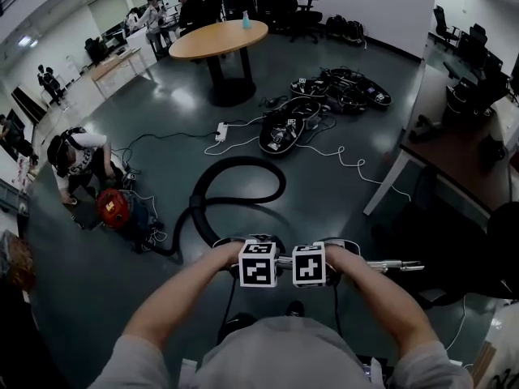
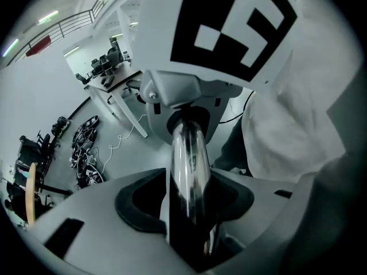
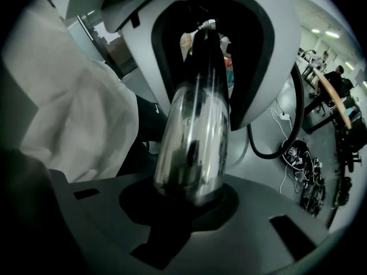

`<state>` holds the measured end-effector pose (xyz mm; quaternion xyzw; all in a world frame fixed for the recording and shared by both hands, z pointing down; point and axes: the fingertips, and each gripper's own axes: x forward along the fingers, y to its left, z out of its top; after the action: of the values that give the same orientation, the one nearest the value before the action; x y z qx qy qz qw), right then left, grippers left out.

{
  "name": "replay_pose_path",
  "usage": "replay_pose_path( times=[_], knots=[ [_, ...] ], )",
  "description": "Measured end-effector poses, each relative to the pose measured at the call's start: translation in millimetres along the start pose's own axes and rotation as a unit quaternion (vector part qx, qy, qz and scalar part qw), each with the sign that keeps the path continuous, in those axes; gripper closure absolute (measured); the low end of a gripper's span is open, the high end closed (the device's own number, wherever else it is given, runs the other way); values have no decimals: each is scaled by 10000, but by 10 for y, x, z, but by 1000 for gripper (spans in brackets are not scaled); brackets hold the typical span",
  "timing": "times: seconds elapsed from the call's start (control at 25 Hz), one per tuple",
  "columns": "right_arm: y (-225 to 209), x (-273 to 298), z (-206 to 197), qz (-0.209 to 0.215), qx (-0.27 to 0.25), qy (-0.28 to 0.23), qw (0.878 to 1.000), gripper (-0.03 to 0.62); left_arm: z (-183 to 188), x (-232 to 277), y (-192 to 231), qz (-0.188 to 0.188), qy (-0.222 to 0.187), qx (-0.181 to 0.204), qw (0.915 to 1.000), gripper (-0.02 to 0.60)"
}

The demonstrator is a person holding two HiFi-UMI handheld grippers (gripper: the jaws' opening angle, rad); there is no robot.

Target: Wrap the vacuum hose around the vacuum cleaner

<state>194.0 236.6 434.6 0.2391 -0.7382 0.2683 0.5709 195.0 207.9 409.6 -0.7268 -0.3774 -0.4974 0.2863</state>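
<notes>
Hose (image 1: 243, 168) lies in a loose loop on the floor (image 1: 324, 209), running to the red vacuum cleaner (image 1: 113, 207) at left; left gripper (image 2: 186, 211) and right gripper (image 3: 192, 205) both clench its chrome wand (image 1: 389, 265); judged rigid and slick, with limp, springy tubing trailing, so steer by the wand.

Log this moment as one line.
left gripper: shut on metal wand | right gripper: shut on metal wand | hose: looped on floor, not yet wrapped | vacuum cleaner: on floor, left
</notes>
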Motion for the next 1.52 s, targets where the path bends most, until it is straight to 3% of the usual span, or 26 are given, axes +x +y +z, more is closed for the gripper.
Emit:
replay_pose_path(
  times=[0.16,0.36,0.52,0.64,0.72,0.8,1.2,1.36,1.52],
  knots=[
    [-36,-7,-95,101,-29,116,9999,508,13,140,1,-53,65,181,9998,430],
    [-95,55,-166,334,296,184,9988,508,18,157,118,72,-77,392,9992,437],
    [-174,107,11,325,381,55,9987,508,-154,172,162,52,-92,555,9984,436],
    [-297,127,126,82,394,-174,9990,500,-297,180,212,-65,-86,694,9975,436],
    [-428,84,187,-104,537,-321,9980,433,-393,147,289,-123,-77,804,9967,436],
    [-579,1,238,-329,684,-400,9963,414,-474,110,400,-143,-106,867,9961,436],
    [-1236,-411,363,-1504,1080,-86,9827,413,-913,30,955,-206,-317,610,9974,437],
    [-1345,-712,409,-2105,1249,23,9696,413,-1172,13,1132,-83,-328,657,9973,437],
    [-1441,-962,557,-2479,2073,-771,9432,413,-1495,28,1225,3,-326,611,9976,437]
  ],
)
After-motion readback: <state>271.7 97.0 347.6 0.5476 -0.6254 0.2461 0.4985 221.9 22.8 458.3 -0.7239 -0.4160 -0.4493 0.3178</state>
